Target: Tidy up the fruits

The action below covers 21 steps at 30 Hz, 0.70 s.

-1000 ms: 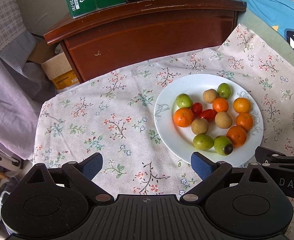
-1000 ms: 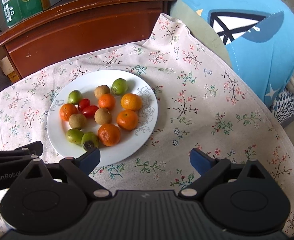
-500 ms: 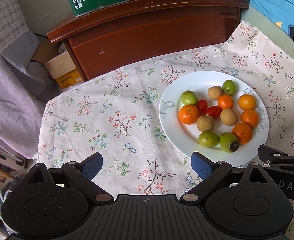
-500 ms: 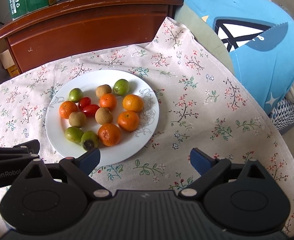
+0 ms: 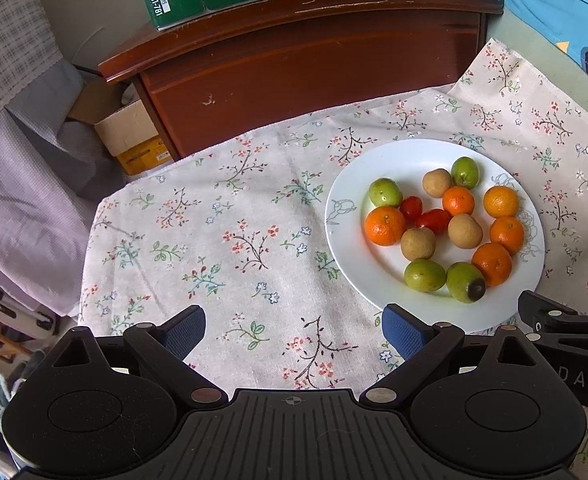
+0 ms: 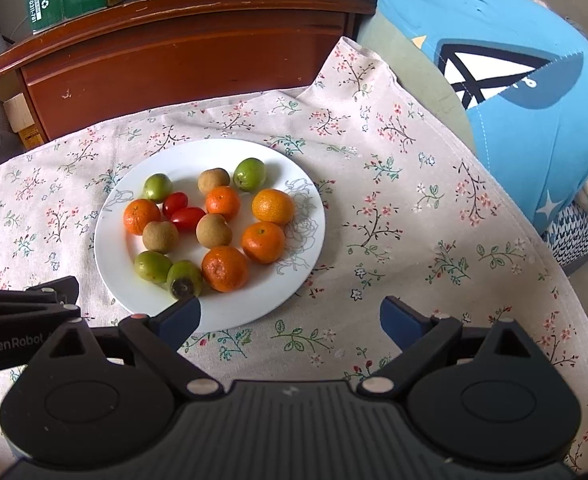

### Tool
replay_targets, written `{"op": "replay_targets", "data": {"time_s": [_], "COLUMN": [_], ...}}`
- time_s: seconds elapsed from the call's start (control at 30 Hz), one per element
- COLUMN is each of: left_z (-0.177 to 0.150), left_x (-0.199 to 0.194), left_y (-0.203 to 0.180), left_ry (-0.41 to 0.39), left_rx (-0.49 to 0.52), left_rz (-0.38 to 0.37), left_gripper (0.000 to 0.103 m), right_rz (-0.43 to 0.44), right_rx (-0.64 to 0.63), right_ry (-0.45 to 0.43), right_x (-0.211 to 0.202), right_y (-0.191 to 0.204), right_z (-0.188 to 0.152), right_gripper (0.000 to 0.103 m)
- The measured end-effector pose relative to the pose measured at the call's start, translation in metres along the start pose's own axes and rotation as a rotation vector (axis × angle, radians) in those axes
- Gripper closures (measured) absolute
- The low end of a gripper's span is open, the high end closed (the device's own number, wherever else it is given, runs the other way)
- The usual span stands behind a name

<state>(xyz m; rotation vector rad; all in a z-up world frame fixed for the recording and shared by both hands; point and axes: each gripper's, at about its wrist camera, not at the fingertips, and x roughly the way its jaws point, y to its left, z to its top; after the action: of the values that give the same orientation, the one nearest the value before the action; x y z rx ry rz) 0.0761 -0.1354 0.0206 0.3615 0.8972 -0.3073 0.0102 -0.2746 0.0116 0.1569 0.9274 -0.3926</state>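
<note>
Overlapping the plate, the right gripper hides its near rim.

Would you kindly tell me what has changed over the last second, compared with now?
Only the viewpoints shifted: in the left wrist view the plate slid slightly right and down, and in the right wrist view slightly up, so both grippers drifted a little. The left gripper and right gripper stayed open and empty. The oranges, green fruits, brown fruits and tomatoes kept their places on the plate.
</note>
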Motion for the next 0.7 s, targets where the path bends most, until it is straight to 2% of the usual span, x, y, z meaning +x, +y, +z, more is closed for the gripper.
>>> {"op": "replay_targets", "data": {"time_s": [0.27, 0.7], "left_z": [-0.004, -0.022], "left_x": [-0.001, -0.012], "left_y": [0.0, 0.009], "left_ry": [0.002, -0.005], "left_rx": [0.014, 0.017], "left_rz": [0.013, 0.029], "left_gripper": [0.007, 0.007], "right_rz": [-0.007, 0.03], "right_rx": [-0.045, -0.055], "right_ry": [-0.005, -0.003], "right_x": [-0.001, -0.009], "right_y": [0.005, 0.01], "right_z": [-0.001, -0.015], "right_gripper": [0.007, 0.007]}}
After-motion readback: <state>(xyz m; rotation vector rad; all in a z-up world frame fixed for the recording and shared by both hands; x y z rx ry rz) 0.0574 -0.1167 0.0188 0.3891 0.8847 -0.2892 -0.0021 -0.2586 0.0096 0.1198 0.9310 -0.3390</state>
